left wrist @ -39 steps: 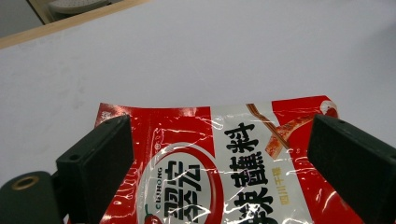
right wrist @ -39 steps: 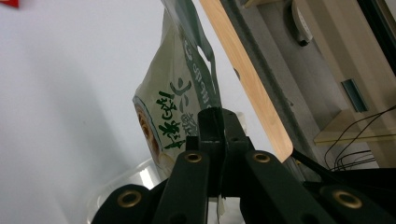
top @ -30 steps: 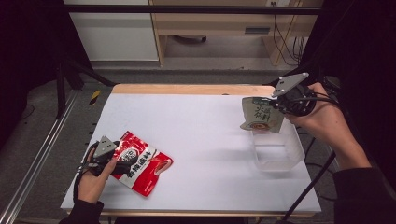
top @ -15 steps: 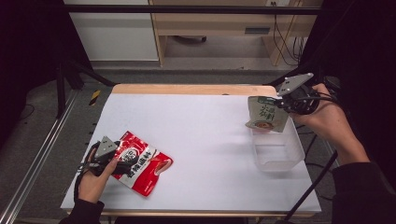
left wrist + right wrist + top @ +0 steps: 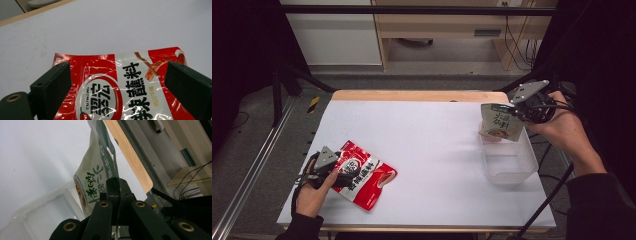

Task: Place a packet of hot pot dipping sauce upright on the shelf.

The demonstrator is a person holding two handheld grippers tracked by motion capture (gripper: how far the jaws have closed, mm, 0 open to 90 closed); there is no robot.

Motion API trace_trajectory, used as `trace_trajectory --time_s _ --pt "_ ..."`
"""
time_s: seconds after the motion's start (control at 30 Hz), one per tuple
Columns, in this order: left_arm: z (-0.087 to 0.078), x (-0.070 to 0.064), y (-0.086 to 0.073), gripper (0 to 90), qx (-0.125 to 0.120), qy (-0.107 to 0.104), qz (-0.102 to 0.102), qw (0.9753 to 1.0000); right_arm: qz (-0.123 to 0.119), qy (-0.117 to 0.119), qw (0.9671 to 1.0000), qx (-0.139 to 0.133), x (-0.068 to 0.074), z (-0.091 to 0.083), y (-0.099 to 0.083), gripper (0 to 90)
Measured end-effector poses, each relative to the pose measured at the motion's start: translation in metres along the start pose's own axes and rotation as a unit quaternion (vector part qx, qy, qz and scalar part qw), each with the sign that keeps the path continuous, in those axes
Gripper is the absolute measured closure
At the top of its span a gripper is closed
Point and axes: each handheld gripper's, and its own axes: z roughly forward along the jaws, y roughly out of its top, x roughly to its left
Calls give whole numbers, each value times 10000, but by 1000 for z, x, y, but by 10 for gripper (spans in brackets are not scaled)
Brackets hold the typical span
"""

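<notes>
Broadly, a white table (image 5: pixel 432 150) with a wooden far edge fills the middle of the high view, and everything in play sits on or above it. At the right side stands a clear plastic container (image 5: pixel 512 167), open-topped, near the table's right edge. Above its far rim hangs a pale green pouch (image 5: pixel 501 122), upright and slightly tilted, its lower edge just over the container; whether it touches the rim cannot be told. At the near left corner a red pouch (image 5: pixel 362 175) with white and black lettering lies flat on the table, well apart from the container. The right gripper (image 5: pixel 521 111), gripped by the person's right hand (image 5: pixel 562 131), has its jaws pressed together on the upper edge of the green pouch, as the right gripper view shows. The left gripper (image 5: pixel 343 176), in the left hand (image 5: pixel 312 195), has its jaws spread wide on either side of the red pouch, not clamping it.
</notes>
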Motion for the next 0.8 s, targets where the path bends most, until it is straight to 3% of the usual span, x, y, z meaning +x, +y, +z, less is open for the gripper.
trace_trajectory --time_s 0.27,0.8 --pt "-1 2 -1 73 -55 -72 -110 9999 86 -31 9999 -103 -9 3 -9 900" --pt "0 2 -1 73 -10 -59 -91 9999 153 82 9998 -127 -14 14 -23 900"
